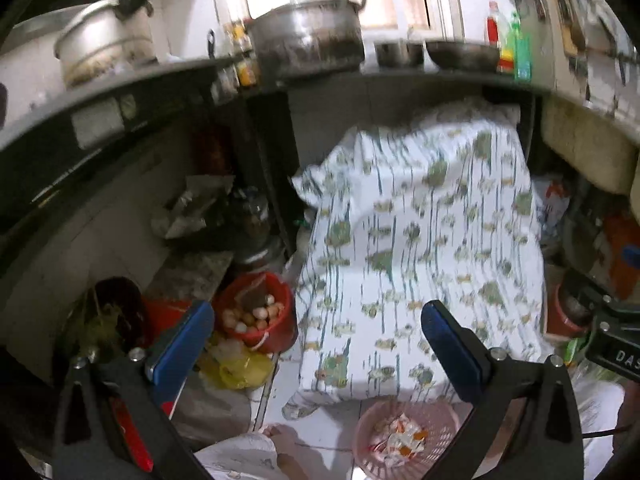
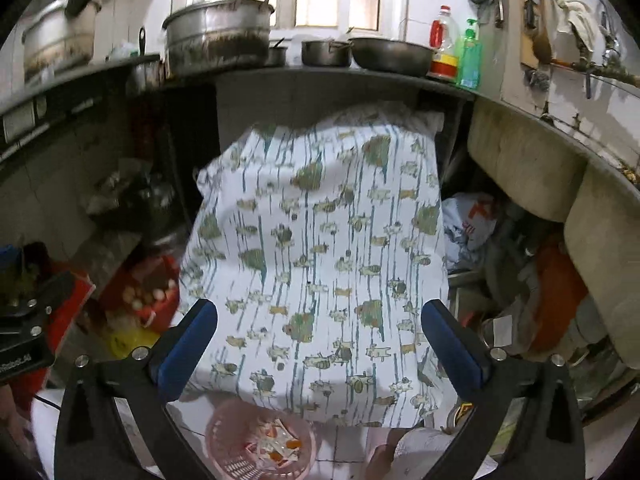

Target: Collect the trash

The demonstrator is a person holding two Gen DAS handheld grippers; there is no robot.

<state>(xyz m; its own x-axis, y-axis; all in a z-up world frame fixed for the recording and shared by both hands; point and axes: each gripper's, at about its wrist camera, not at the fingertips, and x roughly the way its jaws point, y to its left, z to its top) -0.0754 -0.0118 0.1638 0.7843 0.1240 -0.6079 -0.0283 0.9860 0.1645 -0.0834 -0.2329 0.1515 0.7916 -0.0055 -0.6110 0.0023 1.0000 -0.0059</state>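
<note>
A pink plastic basket (image 1: 404, 436) stands on the floor at the bottom of the left wrist view, with white and orange wrappers (image 1: 400, 438) inside. It also shows in the right wrist view (image 2: 260, 444) with the wrappers (image 2: 276, 444). My left gripper (image 1: 316, 326) is open and empty, held above and behind the basket. My right gripper (image 2: 320, 324) is open and empty, also above the basket. Both face a surface draped in a white patterned cloth (image 1: 416, 248), which also shows in the right wrist view (image 2: 320, 240).
A red bucket (image 1: 256, 312) of eggshells and scraps stands left of the cloth, with a yellow bag (image 1: 236, 368) below it. A dark counter (image 2: 320, 76) above holds big pots (image 2: 218, 36), a pan and bottles (image 2: 444, 52). Bags and clutter (image 2: 472, 224) lie at right.
</note>
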